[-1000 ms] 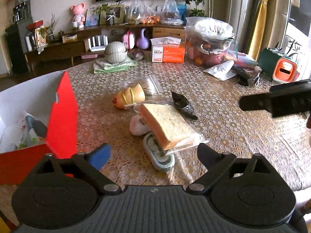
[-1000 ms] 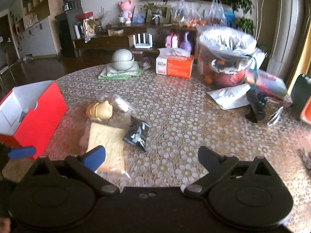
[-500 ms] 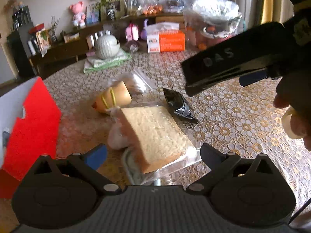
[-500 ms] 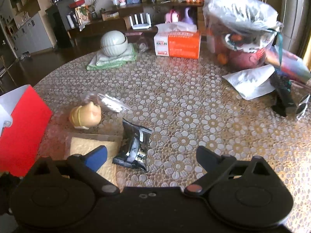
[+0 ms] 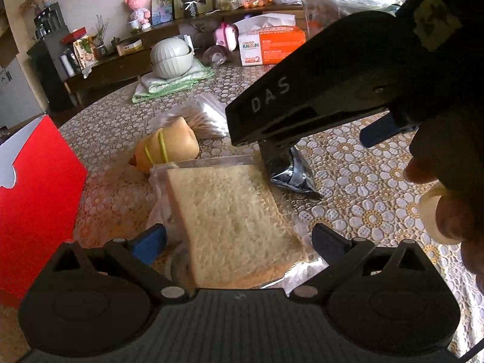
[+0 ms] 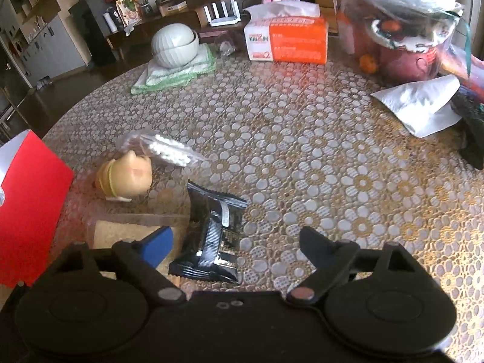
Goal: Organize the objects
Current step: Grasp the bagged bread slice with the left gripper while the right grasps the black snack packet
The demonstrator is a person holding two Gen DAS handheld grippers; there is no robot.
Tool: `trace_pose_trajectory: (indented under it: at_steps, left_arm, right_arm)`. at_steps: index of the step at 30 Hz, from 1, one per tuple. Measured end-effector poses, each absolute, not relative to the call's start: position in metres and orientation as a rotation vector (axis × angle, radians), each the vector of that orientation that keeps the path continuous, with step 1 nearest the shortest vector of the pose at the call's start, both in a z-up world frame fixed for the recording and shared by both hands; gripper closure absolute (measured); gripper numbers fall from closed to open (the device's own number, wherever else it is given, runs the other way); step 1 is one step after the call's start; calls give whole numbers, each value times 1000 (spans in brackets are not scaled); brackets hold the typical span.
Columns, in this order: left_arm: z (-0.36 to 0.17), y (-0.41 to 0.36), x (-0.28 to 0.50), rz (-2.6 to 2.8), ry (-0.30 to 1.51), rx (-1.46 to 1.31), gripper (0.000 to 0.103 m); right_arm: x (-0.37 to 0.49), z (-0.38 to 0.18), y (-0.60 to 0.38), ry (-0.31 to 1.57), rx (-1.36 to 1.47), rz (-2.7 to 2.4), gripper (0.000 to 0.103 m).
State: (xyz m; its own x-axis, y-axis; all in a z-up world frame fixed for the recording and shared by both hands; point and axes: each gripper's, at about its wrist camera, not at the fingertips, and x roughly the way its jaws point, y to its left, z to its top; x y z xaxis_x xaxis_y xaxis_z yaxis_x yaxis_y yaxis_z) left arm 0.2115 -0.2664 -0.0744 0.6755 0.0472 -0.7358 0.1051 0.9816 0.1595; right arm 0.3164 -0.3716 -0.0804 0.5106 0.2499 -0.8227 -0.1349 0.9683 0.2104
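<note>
On table (image 6: pixel 302 127), near: bagged bread (image 5: pixel 230 224) sat between left gripper (image 5: pixel 239 239) fingers, spread apart. Black packet (image 6: pixel 214 236) between right gripper (image 6: pixel 236 242) fingers, also apart. Red box (image 5: pixel 33 199) left.

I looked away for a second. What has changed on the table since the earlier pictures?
Both tools closed in, open. The left tool now straddles the bagged slice of bread; the right tool came down over the black foil packet. Nothing has been gripped. The red box and yellow toy lie as before.
</note>
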Motion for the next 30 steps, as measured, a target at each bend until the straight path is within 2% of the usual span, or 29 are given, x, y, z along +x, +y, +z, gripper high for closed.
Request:
trace_pose_trajectory:
  at_steps: [3, 8, 10, 12, 16, 19, 21, 24, 30]
  left_arm:
    - [-79, -265, 213, -28, 838, 181, 0]
    - [-84, -263, 217, -25, 855, 156, 0]
    - [-86, -263, 217, -28, 849, 160, 0]
    - [-86, -263, 216, -33, 842, 165, 0]
    - [-86, -261, 214, -36, 831, 156, 1]
    - [-84, -260, 211, -40, 820, 151, 4]
    - [-82, -260, 209, -46, 810, 158, 12]
    - [-80, -257, 208, -56, 808, 154, 18]
    - [-75, -244, 205, -71, 804, 111, 21]
  right_arm:
    - [319, -87, -370, 1022, 132, 232, 22]
    - [319, -91, -370, 1020, 144, 237, 27]
    - [318, -90, -371, 1016, 149, 242, 35]
    - [317, -90, -370, 1019, 149, 247, 53]
    - [315, -89, -368, 1009, 133, 237, 63]
    - [311, -87, -369, 1003, 145, 237, 66]
    - [308, -84, -371, 994, 151, 229, 67]
    - [300, -79, -375, 985, 160, 221, 67]
    - [277, -62, -386, 962, 171, 211, 67]
